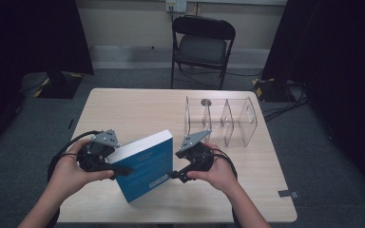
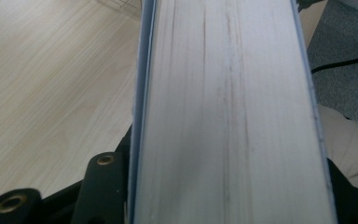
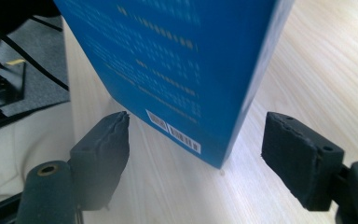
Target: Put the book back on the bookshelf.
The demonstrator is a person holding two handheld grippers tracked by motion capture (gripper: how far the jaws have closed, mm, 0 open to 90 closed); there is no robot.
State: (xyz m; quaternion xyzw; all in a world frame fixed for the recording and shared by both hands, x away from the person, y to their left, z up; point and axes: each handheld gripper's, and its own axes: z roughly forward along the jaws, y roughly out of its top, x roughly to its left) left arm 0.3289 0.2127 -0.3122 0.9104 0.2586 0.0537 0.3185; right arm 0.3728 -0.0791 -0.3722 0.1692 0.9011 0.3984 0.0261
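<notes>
Here the left tool (image 1: 120, 169) clamps the blue book (image 1: 145, 164), the right tool (image 1: 175, 175) gapes, and the clear rack (image 1: 240, 124) holds a disc (image 1: 206, 102).

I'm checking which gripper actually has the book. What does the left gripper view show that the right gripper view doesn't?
Left gripper view: the blue book's white page edge, clamped between the left gripper's jaws.
Right gripper view: the book's blue back cover with its barcode, and the right gripper open, its pads apart from the book.
Both: the book and the light wooden table.
</notes>
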